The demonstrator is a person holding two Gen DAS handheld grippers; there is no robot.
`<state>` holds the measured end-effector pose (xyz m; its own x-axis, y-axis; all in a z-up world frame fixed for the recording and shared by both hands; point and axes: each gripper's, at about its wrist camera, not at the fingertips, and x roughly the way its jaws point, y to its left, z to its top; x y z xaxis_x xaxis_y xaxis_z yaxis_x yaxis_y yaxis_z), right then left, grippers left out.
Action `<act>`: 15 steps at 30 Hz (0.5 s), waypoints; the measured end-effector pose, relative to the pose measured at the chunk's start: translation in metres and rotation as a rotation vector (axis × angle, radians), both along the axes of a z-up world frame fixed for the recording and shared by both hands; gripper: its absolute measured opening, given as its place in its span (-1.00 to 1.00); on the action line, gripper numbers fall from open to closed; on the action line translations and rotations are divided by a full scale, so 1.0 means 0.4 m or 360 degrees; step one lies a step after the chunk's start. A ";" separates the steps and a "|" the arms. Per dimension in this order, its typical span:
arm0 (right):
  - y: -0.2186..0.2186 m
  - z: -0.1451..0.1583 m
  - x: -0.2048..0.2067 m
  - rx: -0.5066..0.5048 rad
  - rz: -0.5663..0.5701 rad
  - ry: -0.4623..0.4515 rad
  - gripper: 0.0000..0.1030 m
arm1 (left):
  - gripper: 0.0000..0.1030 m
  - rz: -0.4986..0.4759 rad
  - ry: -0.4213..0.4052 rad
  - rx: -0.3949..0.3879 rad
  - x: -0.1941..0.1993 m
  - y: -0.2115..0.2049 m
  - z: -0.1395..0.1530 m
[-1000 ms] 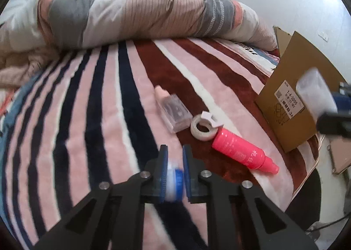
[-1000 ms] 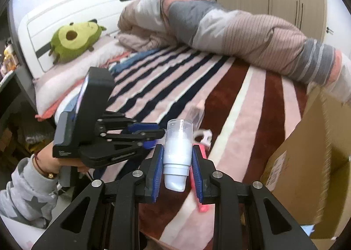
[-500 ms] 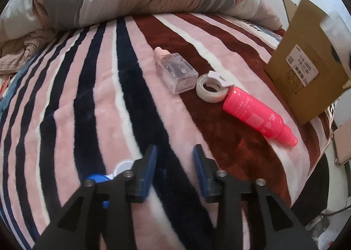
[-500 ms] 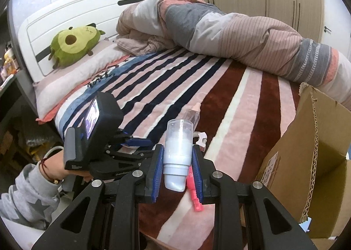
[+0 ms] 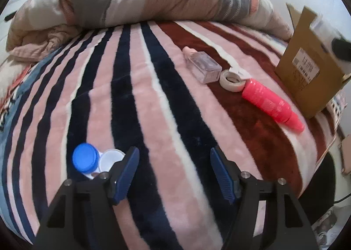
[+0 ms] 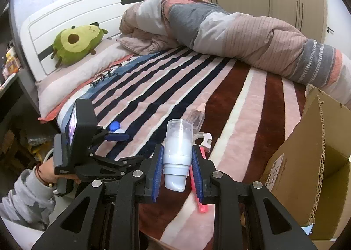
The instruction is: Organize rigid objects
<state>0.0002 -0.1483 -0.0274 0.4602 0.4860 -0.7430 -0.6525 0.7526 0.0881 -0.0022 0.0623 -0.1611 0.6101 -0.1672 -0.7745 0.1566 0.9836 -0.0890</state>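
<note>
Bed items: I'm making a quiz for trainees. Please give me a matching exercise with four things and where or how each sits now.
1. white pump bottle
2. blue-and-white contact lens case
3. hot-pink plastic bottle
4. brown cardboard box

a. lying beside the tape roll
b. gripped in the right gripper
c. standing at the bed's edge
d. on the blanket beside the open left gripper

Pairs: 1-b, 2-d, 3-a, 4-c
</note>
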 end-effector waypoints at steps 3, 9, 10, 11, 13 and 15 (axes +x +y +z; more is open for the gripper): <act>0.000 -0.001 0.001 -0.0006 0.0005 0.0001 -0.60 | 0.25 -0.0013 -0.0061 -0.0100 -0.017 0.021 0.016; -0.005 -0.003 0.004 0.0002 0.0003 0.0011 -0.60 | 0.25 -0.0049 -0.0121 -0.0230 -0.032 0.048 0.041; -0.005 -0.003 0.005 -0.0001 0.0004 0.0008 -0.60 | 0.25 0.0000 -0.0135 -0.0203 -0.034 0.057 0.044; -0.004 -0.003 0.004 0.0002 -0.0001 0.0010 -0.60 | 0.25 0.0033 -0.0143 -0.0181 -0.035 0.063 0.045; -0.004 -0.003 0.005 0.0005 0.0000 0.0014 -0.59 | 0.25 0.0080 -0.0135 -0.0126 -0.034 0.076 0.039; -0.005 -0.003 0.005 0.0010 0.0002 0.0016 -0.59 | 0.25 0.0130 -0.0107 -0.0057 -0.027 0.089 0.023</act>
<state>0.0020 -0.1505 -0.0286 0.4523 0.4911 -0.7445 -0.6526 0.7512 0.0991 -0.0130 0.0980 -0.1521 0.6734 -0.1415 -0.7256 0.0828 0.9898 -0.1162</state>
